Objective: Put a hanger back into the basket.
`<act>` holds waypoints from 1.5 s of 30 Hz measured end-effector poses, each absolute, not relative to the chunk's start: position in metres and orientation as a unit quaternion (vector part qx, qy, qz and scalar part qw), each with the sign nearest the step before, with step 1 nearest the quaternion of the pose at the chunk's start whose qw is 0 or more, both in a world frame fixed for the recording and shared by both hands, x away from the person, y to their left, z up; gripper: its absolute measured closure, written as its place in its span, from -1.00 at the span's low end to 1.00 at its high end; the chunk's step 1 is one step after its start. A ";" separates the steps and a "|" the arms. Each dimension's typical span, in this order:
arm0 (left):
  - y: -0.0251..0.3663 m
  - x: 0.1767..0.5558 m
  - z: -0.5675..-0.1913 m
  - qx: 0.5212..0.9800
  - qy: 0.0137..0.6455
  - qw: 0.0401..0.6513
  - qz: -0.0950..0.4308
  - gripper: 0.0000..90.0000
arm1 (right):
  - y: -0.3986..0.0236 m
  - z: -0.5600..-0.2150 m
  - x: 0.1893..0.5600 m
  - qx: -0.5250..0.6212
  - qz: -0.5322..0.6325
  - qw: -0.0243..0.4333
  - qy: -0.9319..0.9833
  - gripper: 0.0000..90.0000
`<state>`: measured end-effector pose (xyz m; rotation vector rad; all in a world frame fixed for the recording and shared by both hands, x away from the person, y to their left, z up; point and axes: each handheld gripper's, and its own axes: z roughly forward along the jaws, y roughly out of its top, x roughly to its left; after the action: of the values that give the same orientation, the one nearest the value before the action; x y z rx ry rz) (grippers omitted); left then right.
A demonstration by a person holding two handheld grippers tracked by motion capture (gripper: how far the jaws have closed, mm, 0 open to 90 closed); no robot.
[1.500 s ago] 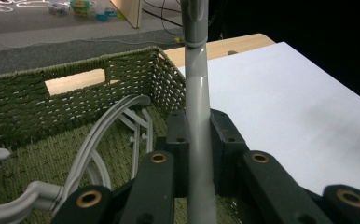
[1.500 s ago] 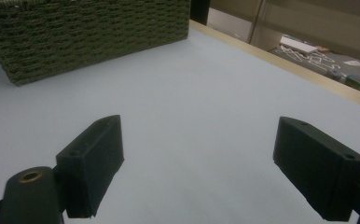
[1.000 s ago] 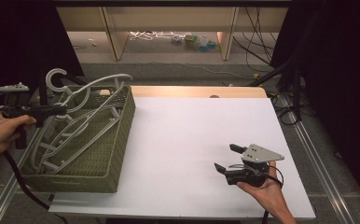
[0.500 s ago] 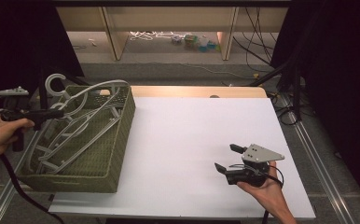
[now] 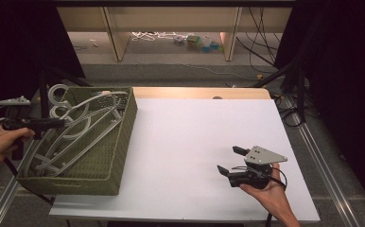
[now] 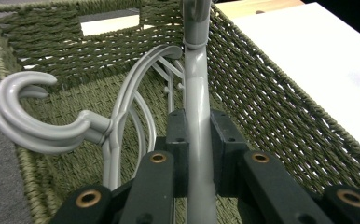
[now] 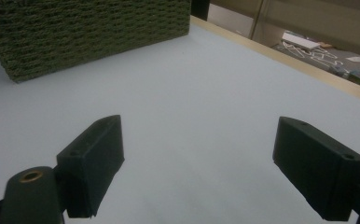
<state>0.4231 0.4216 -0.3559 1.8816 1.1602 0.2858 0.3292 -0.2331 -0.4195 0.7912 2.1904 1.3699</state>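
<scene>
Green woven basket (image 5: 117,156) is sitting at the left end of the white table (image 5: 185,142), its left side hanging past the table edge. Several grey plastic hangers (image 5: 76,137) are lying inside it in a loose pile, hooks (image 5: 56,91) poking up over the far-left rim.

Left gripper (image 5: 60,124), held in the person's left hand (image 5: 1,144), is reaching in over the basket's left rim. In the left gripper view the two black jaws are pressing on either side of a grey hanger bar (image 6: 197,126); the gripper (image 6: 198,140) is clamped on it. The bar is running straight up between the jaws towards the basket's far wall (image 6: 89,46), where it meets another grey piece. A second pair of hangers is curving off to the left, their hooks (image 6: 26,116) resting over the basket's rim.

Right gripper (image 5: 231,161) is resting in the person's right hand (image 5: 270,191) near the front right part of the table, well apart from the basket. Its jaws are pointing left across the bare surface. In the right gripper view the gripper (image 7: 215,163) is showing its jaws standing wide apart with nothing between them, table surface (image 7: 192,107) below and the basket's side (image 7: 85,28) at upper left.

Shelving and cables (image 5: 152,36) are lying on the floor beyond the table.
</scene>
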 end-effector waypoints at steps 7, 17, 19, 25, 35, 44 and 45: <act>0.414 0.430 -0.366 0.764 0.473 0.429 0.097 0.76 | -0.235 -0.418 0.329 0.282 0.491 0.216 0.795 -0.62; 0.409 0.436 -0.383 0.766 0.493 0.402 0.089 0.76 | -0.235 -0.418 0.329 0.281 0.491 0.215 0.796 -0.62; 0.408 0.435 -0.384 0.770 0.494 0.396 0.085 0.75 | -0.235 -0.418 0.329 0.281 0.490 0.216 0.797 -0.62; 0.411 0.436 -0.389 0.773 0.509 0.367 0.093 0.75 | -0.234 -0.418 0.328 0.281 0.491 0.215 0.796 -0.62; 0.415 0.432 -0.384 0.747 0.547 0.359 0.122 0.43 | -0.235 -0.418 0.329 0.284 0.491 0.214 0.795 -0.62; 0.398 0.406 -0.354 0.719 0.534 0.425 0.132 0.15 | -0.235 -0.418 0.329 0.281 0.491 0.215 0.796 -0.62; 0.395 0.402 -0.351 0.713 0.534 0.432 0.139 0.11 | -0.234 -0.419 0.329 0.283 0.494 0.215 0.793 -0.62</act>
<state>0.4021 0.3949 -0.3507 1.7768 1.3318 0.3462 0.3290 -0.2339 -0.4185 0.7847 2.1994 1.3704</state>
